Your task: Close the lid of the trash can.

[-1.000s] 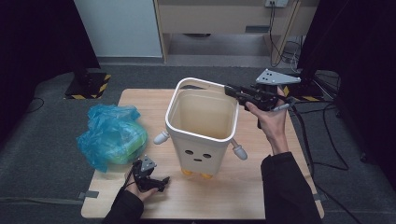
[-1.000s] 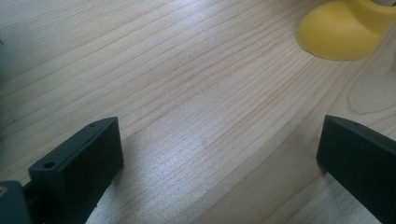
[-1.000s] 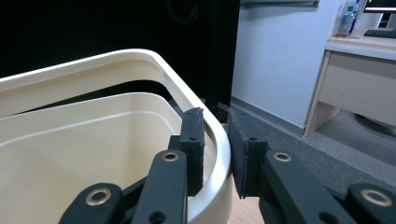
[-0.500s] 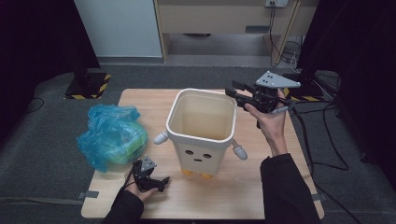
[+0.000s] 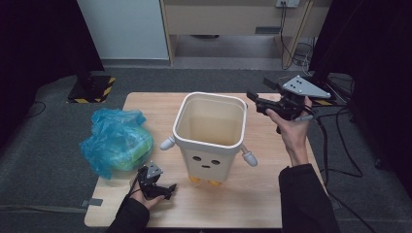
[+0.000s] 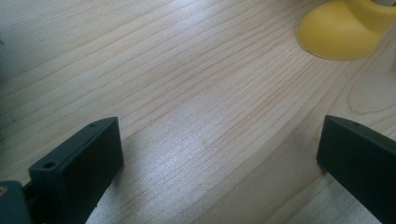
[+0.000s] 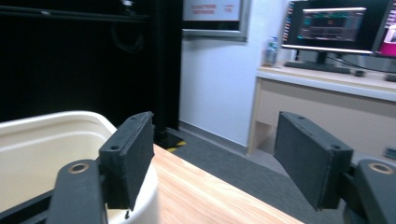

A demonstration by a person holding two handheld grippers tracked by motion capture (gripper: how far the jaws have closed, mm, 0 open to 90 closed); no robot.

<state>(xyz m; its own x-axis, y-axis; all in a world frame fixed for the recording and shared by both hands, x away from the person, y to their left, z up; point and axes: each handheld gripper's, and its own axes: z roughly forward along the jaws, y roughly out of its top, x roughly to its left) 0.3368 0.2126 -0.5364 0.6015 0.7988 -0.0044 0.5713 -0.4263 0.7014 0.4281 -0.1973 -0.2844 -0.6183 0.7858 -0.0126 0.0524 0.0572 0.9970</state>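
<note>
Right gripper (image 5: 257, 98): jaws apart, empty, beside the cream bin's (image 5: 209, 141) far-right rim. Left gripper (image 5: 156, 183): spread, resting on the table (image 5: 252, 204). Bin probably light, rigid plastic; grip the rim.

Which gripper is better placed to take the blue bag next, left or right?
Probably the left gripper: it rests open on the table just beside the blue bag. The right gripper hangs open beyond the white bin.

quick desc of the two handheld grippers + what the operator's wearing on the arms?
Both the left gripper and right gripper are black with two flat rectangular jaws showing small screw holes. Each carries a grey three-cornered plate; the right one's is dotted with holes. A dark cable trails from the right one. Both sleeves are dark.
</note>
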